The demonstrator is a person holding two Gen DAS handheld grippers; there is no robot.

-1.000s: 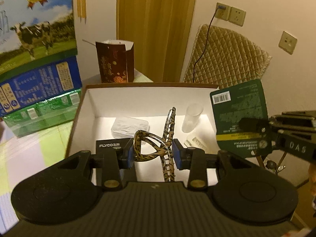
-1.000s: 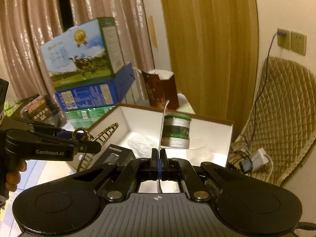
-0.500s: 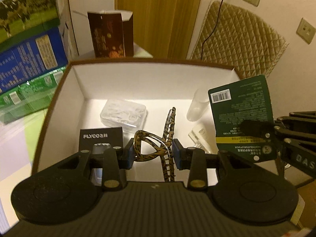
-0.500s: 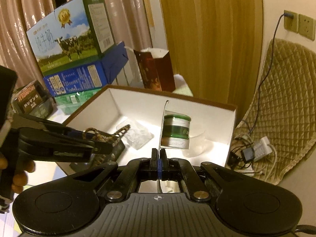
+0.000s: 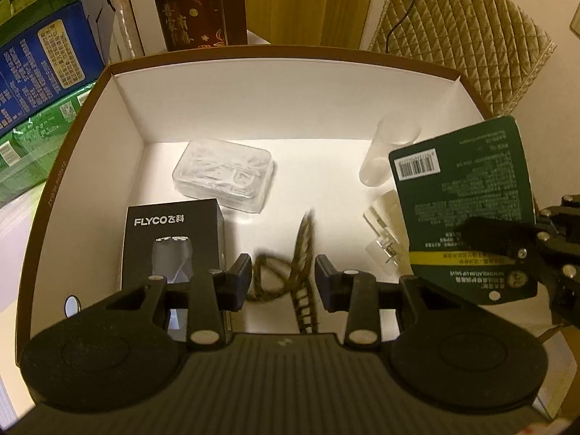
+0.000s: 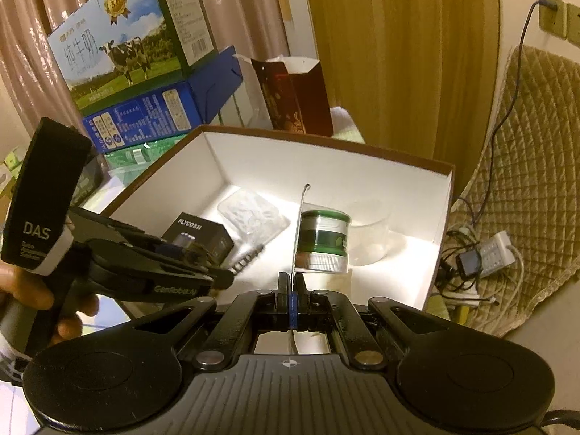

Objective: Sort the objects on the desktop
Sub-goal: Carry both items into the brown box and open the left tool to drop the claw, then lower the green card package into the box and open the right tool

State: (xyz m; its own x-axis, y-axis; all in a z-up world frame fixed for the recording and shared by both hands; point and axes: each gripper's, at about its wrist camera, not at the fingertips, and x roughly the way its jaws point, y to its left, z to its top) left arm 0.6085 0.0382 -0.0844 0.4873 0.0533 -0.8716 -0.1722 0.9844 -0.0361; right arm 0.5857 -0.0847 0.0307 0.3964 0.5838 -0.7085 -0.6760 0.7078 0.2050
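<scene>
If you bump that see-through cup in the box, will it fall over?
Probably. The clear cup stands upright and looks tall, narrow and empty, so likely light and tippy. Being round, it might then roll across the box floor.

Both wrist views angled down, close; share white box [image 5: 253,87] interior.

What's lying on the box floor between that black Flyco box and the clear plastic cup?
In the left wrist view, a clear plastic case lies between the Flyco box and the plastic cup; otherwise bare white floor of the box.
</scene>
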